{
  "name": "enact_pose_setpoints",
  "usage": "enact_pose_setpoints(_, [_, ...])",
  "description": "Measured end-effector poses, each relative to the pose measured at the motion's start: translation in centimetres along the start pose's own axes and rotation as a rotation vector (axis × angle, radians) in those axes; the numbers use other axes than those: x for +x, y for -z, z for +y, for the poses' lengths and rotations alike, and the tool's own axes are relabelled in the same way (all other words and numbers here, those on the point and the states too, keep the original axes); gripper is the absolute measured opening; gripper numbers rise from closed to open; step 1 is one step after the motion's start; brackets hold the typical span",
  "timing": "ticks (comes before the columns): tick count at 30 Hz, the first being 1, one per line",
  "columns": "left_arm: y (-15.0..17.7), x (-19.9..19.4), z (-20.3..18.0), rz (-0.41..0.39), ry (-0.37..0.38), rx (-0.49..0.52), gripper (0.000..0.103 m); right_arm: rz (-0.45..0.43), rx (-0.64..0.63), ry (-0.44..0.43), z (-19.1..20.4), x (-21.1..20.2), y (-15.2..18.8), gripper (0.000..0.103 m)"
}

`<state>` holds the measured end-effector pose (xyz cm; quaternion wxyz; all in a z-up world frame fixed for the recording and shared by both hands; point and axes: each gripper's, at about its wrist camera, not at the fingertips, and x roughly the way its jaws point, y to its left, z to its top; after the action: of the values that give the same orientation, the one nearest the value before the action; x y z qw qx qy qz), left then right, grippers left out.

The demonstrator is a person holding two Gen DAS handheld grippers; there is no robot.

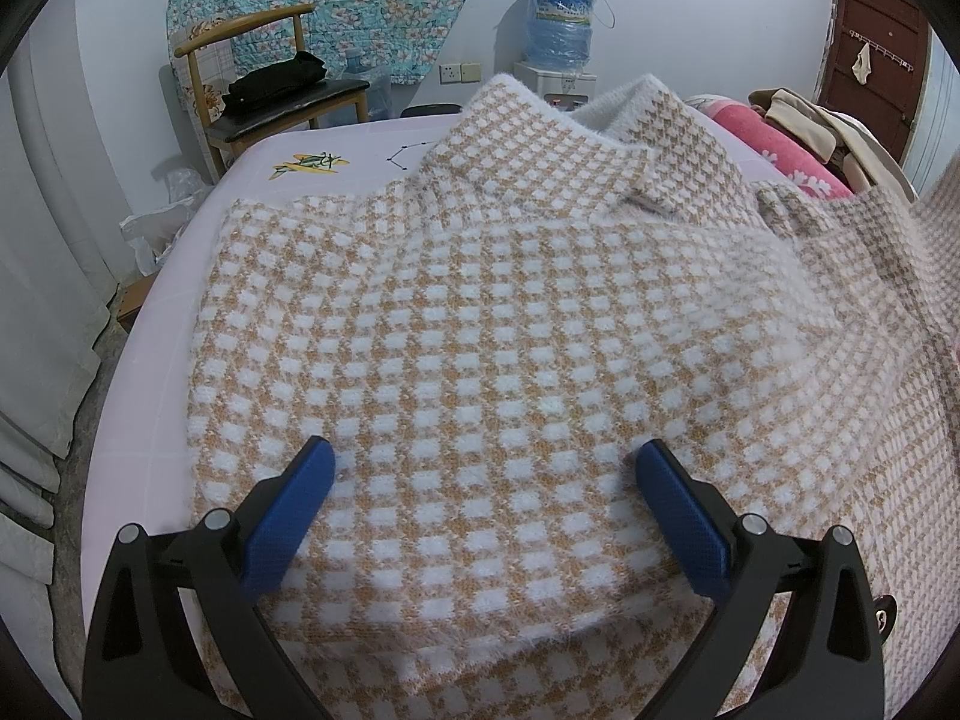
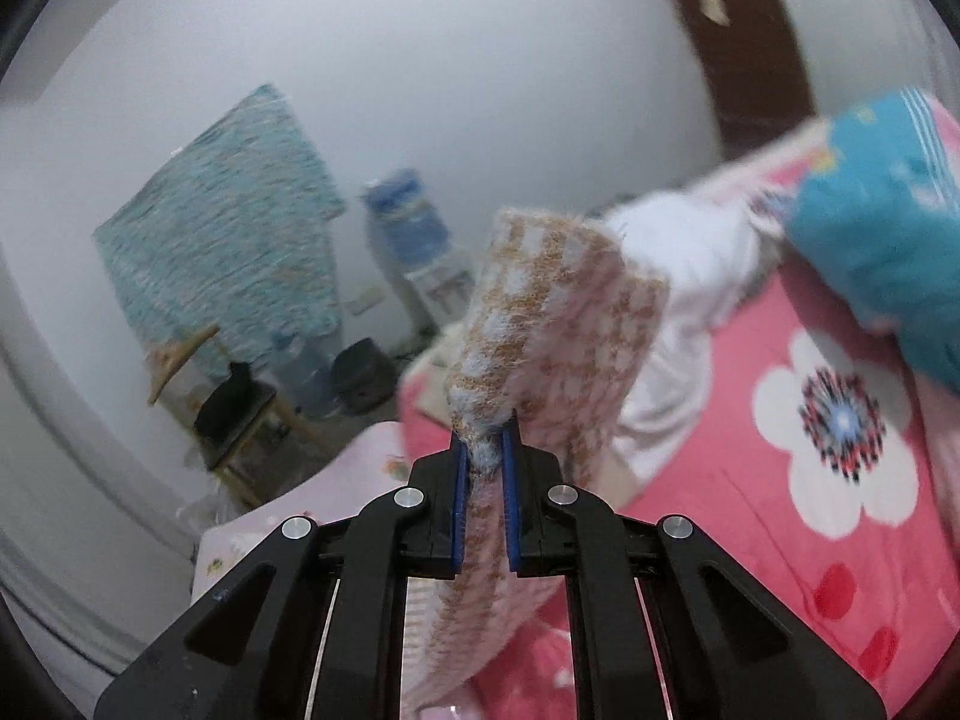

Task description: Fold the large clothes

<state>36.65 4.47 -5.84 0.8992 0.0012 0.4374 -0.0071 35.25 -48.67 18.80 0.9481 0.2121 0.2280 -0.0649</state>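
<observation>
Currently I read the left gripper (image 1: 486,462) with its blue fingers (image 1: 288,516) spread wide apart above the orange-and-white checked sweater (image 1: 480,330), which lies spread over the pale pink bed (image 1: 138,396). My right gripper (image 2: 485,438) has its fingers clamped together on a bunched fold of that sweater (image 2: 540,324), raised above the pink flowered blanket (image 2: 810,480).

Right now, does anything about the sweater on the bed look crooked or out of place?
Yes. The sweater isn't lying flat: its far edge is humped up in peaks near the collar, and the right side is lifted off the bed. The right gripper is shut on a bunched strip of it. The left gripper hangs open above the knit.
</observation>
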Motion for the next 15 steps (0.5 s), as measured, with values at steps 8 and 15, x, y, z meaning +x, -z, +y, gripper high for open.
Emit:
enact_pose_setpoints(8, [0.0,-0.4,0.3,-0.018,0.029,-0.014,0.099,-0.029,-0.168,-0.099,10.4,-2.6,0.6,0.008])
enact_pose_setpoints(15, [1.0,-4.3,2.5,-0.094,0.088,-0.076,0.099,-0.012,-0.301,-0.234,19.9,-2.6,2.8,0.007])
